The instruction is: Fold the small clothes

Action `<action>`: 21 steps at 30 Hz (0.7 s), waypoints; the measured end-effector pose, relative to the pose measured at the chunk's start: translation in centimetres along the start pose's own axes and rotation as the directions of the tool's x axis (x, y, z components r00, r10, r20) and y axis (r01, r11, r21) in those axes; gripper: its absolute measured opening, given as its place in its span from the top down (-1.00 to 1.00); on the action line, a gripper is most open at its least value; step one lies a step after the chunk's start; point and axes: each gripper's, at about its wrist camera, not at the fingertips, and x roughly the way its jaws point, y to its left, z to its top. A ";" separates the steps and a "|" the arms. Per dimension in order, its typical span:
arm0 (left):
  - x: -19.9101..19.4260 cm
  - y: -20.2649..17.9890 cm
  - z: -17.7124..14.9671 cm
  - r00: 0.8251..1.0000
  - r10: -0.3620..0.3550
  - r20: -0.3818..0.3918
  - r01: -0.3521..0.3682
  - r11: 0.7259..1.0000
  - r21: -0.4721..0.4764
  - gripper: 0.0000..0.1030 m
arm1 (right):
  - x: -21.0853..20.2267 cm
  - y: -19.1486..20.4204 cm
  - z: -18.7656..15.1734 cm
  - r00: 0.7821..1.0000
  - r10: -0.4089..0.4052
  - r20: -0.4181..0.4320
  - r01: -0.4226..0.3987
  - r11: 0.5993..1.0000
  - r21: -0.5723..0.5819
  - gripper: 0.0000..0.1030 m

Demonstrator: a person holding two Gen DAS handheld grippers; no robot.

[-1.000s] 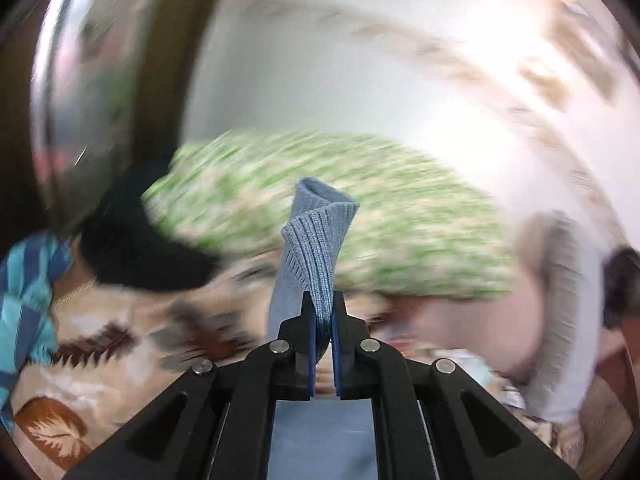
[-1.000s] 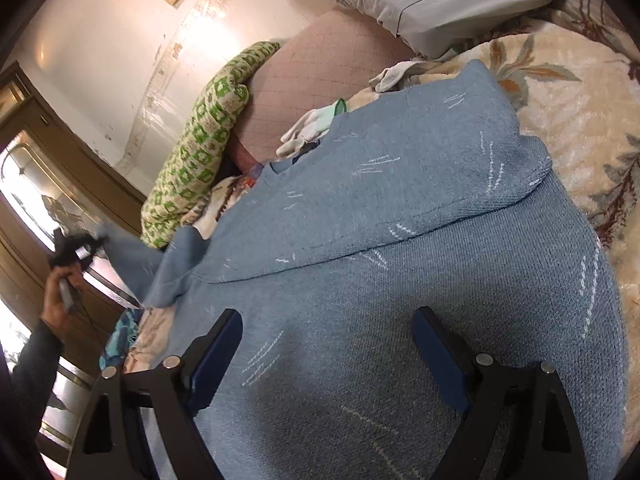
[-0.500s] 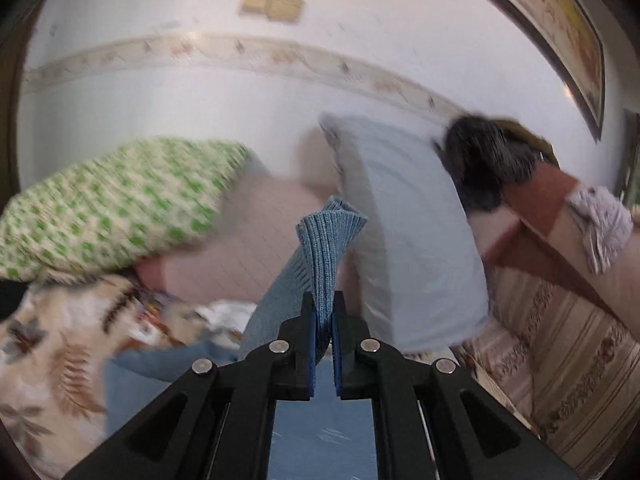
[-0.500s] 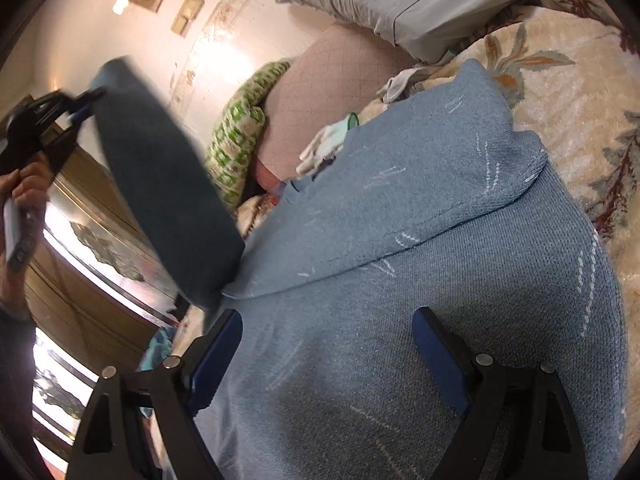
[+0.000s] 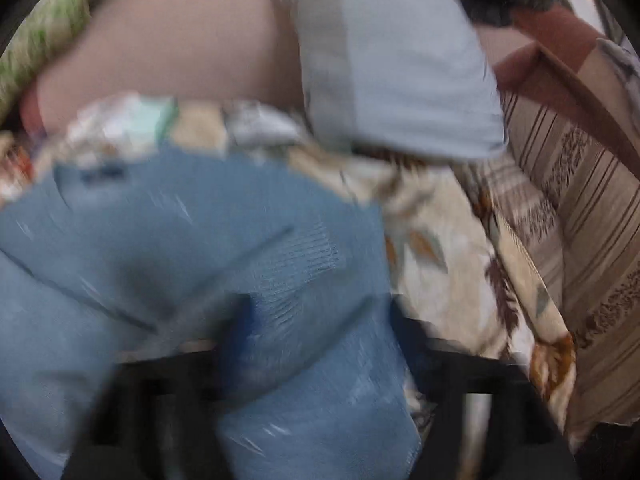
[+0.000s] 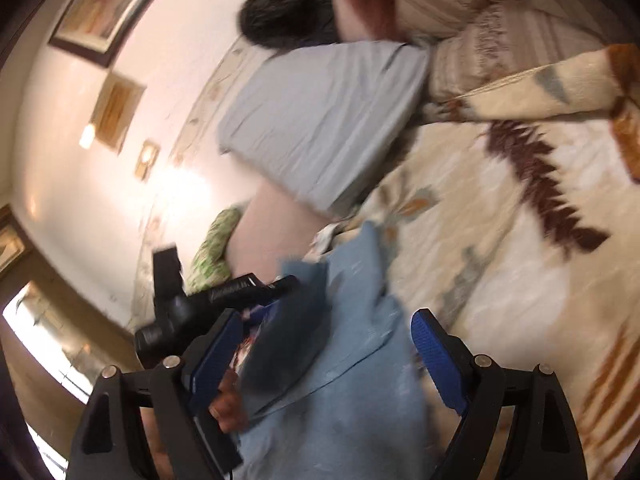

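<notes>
We let go of the sleeve [image 5: 296,256]: our left gripper [image 5: 320,320] is opening over the blue sweater [image 5: 140,240] on the bed blanket [image 6: 500,260] (at six o'clock). The right gripper [image 6: 324,360] is wide, empty. More folds remain, we judge.

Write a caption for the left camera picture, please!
Left gripper opening over a blue sweater on the bed.

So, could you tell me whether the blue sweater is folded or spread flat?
Partly folded: the blue sweater has its sleeve laid across its body on the bedspread.

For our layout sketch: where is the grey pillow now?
In the right wrist view, the grey pillow lies upper centre, against the wall, beyond the blue sweater.
</notes>
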 end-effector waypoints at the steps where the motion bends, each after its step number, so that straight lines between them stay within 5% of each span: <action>1: -0.2 0.3 -0.3 1.000 -0.026 -0.005 0.026 1.000 -0.014 -0.46 | 0.3 -0.7 0.1 1.000 -0.016 -0.016 0.017 1.000 0.022 -0.72; 8: -9.7 6.5 -3.2 0.991 -0.069 0.111 0.076 0.995 -0.058 -0.54 | 2.2 -0.8 -0.8 0.992 -0.018 -0.122 0.020 1.000 0.017 -0.74; 12: -16.5 14.5 -7.3 0.952 0.108 0.285 -0.072 0.989 -0.132 -0.78 | 4.0 0.5 -1.6 0.968 0.089 -0.236 -0.077 0.995 0.058 -0.74; 15: -18.1 21.0 -9.7 0.919 0.253 0.303 -0.182 0.953 -0.244 -0.78 | 6.5 3.2 -1.1 0.951 0.110 -0.289 -0.110 0.994 0.015 -0.74; 18: -17.6 26.1 -10.8 0.919 0.289 0.268 -0.177 0.910 -0.374 -0.78 | 11.4 6.9 0.7 0.923 0.028 -0.384 -0.087 0.987 -0.138 -0.74; 21: -16.6 28.7 -11.5 0.919 0.296 0.259 -0.165 0.887 -0.431 -0.78 | 17.2 10.1 2.2 0.897 -0.176 -0.405 0.014 0.928 -0.373 -0.74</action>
